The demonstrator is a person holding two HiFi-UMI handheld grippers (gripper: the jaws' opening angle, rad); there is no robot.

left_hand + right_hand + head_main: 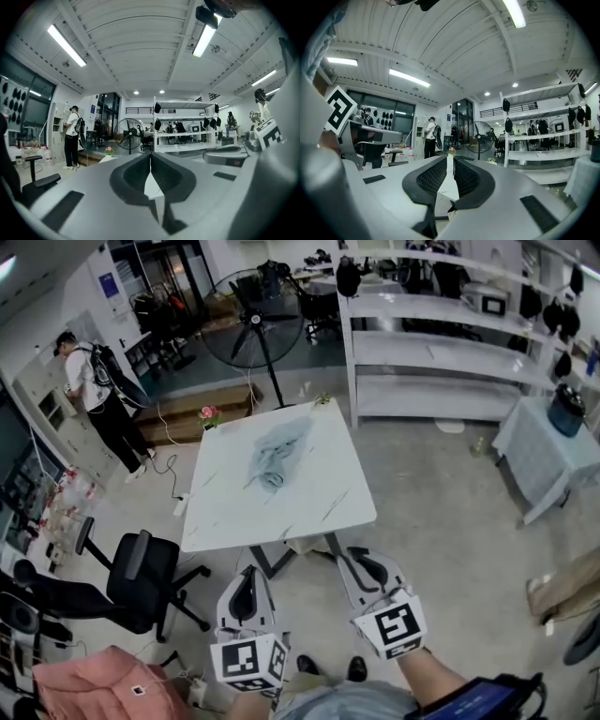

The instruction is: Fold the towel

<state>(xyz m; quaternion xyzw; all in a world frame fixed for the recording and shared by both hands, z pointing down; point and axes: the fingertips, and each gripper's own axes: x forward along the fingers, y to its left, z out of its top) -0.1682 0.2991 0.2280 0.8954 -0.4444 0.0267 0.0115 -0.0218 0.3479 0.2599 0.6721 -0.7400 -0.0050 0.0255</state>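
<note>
1. Towel (278, 454): pale blue, crumpled in a loose heap on the far half of the white table (225, 512). It is unfolded, and nothing touches it.
2. Left gripper (251, 570): held level, off the table, just short of its near edge. In the left gripper view the jaws are clenched together, with the tips meeting in one line. Nothing is between them.
3. Right gripper (354, 557): beside the left one, also level and just short of the near edge. In the right gripper view the jaws stand a narrow slit apart, and only the white tabletop shows through. It is released and grasps nothing.
4. Both grippers are well apart from the towel, with the bare near half of the table between them and it.
5. Both marker cubes face the head camera, and the person's forearm shows behind the right one.
6. Flowers (209, 415): small and pink, at the far left corner of the table.
7. Fan (253, 320): on a stand beyond the far edge of the table.
8. Shelf (441, 343): white, beyond the far right corner of the table.
9. Chair (141, 582): black office chair on the floor to the left of the table.
10. Person (94, 390): stands far left by the lockers, wearing a backpack, well away from the table.
</note>
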